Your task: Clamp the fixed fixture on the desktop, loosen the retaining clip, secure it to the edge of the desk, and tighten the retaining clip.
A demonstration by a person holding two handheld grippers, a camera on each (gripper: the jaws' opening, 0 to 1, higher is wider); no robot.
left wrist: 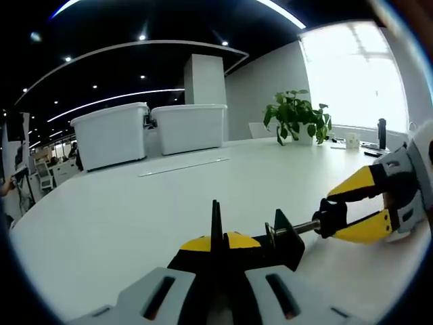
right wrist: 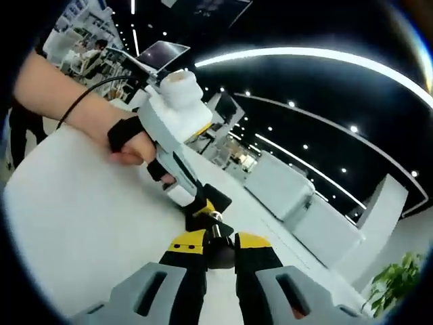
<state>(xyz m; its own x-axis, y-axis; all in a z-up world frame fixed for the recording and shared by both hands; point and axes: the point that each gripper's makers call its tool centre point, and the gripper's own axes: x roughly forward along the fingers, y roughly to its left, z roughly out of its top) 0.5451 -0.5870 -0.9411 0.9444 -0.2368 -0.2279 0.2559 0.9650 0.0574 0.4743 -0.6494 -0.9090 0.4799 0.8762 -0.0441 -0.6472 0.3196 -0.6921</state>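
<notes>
Now our left claw (left wrist: 218, 238) clamps the fixture (left wrist: 270, 245) on the table (left wrist: 135, 217); our right claw (right wrist: 218, 245) grips its screw knob (left wrist: 331, 218), ready to loosen.

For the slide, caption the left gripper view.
Left gripper shut on the black clamp on the white desk; right gripper pinches its screw knob.

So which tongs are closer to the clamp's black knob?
Right. The right tongs pinch the knob; the left tongs grip the clamp's frame at the other end of the screw.
</notes>
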